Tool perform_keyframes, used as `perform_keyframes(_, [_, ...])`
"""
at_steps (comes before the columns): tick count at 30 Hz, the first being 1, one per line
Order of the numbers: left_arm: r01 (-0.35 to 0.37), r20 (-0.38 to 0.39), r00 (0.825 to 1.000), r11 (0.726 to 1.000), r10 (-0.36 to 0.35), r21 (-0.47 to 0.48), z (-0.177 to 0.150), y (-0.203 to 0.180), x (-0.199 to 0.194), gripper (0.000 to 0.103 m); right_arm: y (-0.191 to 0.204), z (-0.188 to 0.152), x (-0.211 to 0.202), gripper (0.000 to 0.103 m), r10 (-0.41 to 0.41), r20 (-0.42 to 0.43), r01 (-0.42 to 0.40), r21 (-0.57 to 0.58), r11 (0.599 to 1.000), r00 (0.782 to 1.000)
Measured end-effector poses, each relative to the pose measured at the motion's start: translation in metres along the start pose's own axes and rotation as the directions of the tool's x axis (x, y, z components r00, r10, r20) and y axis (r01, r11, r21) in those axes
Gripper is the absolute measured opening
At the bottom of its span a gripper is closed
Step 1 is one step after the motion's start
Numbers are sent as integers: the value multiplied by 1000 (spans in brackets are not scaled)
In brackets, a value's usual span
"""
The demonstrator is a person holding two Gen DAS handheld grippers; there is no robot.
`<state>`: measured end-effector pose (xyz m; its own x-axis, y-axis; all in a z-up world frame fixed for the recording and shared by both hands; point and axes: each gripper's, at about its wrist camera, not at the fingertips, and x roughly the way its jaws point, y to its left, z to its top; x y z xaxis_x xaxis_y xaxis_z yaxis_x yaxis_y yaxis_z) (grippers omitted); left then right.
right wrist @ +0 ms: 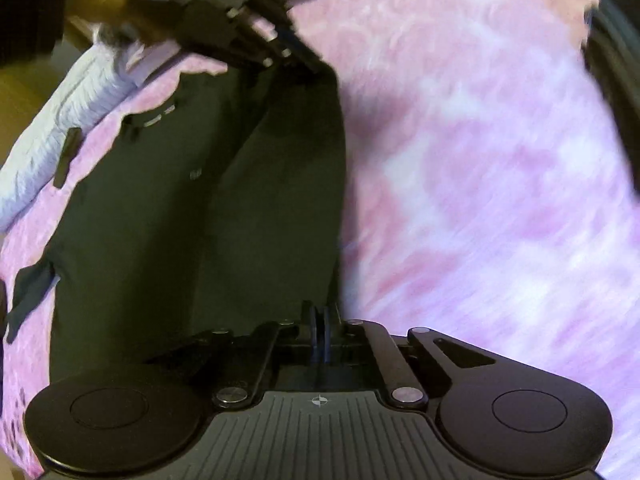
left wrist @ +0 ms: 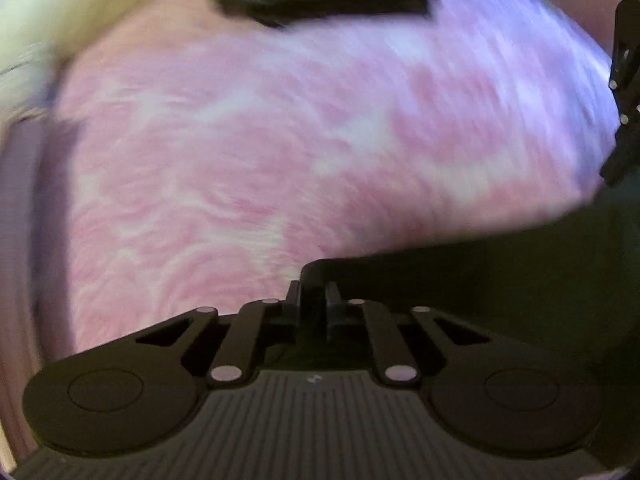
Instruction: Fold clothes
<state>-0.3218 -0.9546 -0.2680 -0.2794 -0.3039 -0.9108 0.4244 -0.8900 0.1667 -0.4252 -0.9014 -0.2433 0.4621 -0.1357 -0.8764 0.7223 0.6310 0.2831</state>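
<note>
Both wrist views close, facing pink blanket (left wrist: 240,160); dark garment (right wrist: 200,200) shared.

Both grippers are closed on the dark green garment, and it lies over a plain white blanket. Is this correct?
Not entirely. The left gripper and right gripper are both shut on the dark green garment, but the blanket under it is mottled pink and white, not plain white. The right wrist view shows this best.
</note>
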Motion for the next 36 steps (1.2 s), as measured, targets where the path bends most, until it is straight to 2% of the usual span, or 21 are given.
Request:
perform_keyframes(3, [-32,87,995,980,50,-195,-10,16,-23,8,-27,43,-45,0,-117,84,126,-110,986,990])
perform_keyframes(5, [-31,113,991,960,64,-277,-14,21,-27,8,-45,76,-63,0,-178,140,199,-157,967,974])
perform_keyframes(7, [-29,119,991,953,68,-302,-14,22,-24,8,-65,101,-68,0,-126,152,143,-107,984,980])
perform_keyframes(9, [-32,121,990,953,72,-301,-14,21,-21,8,-67,108,-60,0,-9,159,18,-54,998,987])
perform_keyframes(10, [-33,124,990,954,73,-299,-14,21,-21,8,-65,105,-51,0,64,157,-63,-16,998,985])
perform_keyframes(11, [-34,127,989,954,75,-297,-15,21,-21,8,-59,99,-39,0,106,140,-107,3,994,985])
perform_keyframes(14, [-34,136,988,957,76,-289,-16,21,-22,8,-40,71,2,1,171,67,-174,49,984,983])
perform_keyframes(16, [-32,141,987,959,74,-281,-17,18,-22,8,-29,50,28,9,187,20,-188,89,978,982])
perform_keyframes(18, [-31,146,986,960,74,-278,-19,18,-24,8,-22,32,51,50,190,-17,-186,142,972,982])
perform_keyframes(19, [-31,148,986,960,75,-279,-21,19,-25,8,-22,25,58,53,204,-26,-197,167,966,979])
perform_keyframes(20, [-31,149,986,958,76,-283,-23,19,-27,8,-21,19,64,53,220,-32,-210,191,959,975])
perform_keyframes(21, [-30,150,986,957,77,-289,-25,20,-28,8,-20,16,67,46,234,-41,-220,211,952,971])
perform_keyframes(22, [-29,152,985,954,77,-297,-26,20,-30,8,-21,16,65,31,238,-47,-222,225,949,970])
perform_keyframes(23, [-26,160,984,949,80,-314,-28,21,-33,8,-21,23,55,5,222,-57,-208,192,959,973])
perform_keyframes(26, [-17,196,975,922,100,-387,-31,29,-44,8,-22,48,25,0,163,-82,-158,68,985,983])
perform_keyframes(27, [-12,214,970,907,112,-420,-31,33,-48,7,-24,64,9,0,98,-78,-99,-2,995,992])
perform_keyframes(29, [-1,255,956,871,145,-492,-27,43,-52,7,-32,101,-24,0,-52,-37,47,-134,990,998])
perform_keyframes(31, [17,285,945,847,160,-532,-16,52,-49,7,-45,143,-55,0,-209,52,216,-230,949,976])
perform_keyframes(32, [26,299,939,835,167,-549,-10,57,-48,7,-51,159,-60,0,-213,78,226,-227,947,974])
perform_keyframes(35, [7,295,939,847,177,-531,0,58,-46,8,-67,204,-72,0,-187,147,213,-192,958,971])
perform_keyframes(36, [-3,284,942,853,177,-521,-2,55,-47,8,-68,206,-65,0,-102,150,124,-148,981,983])
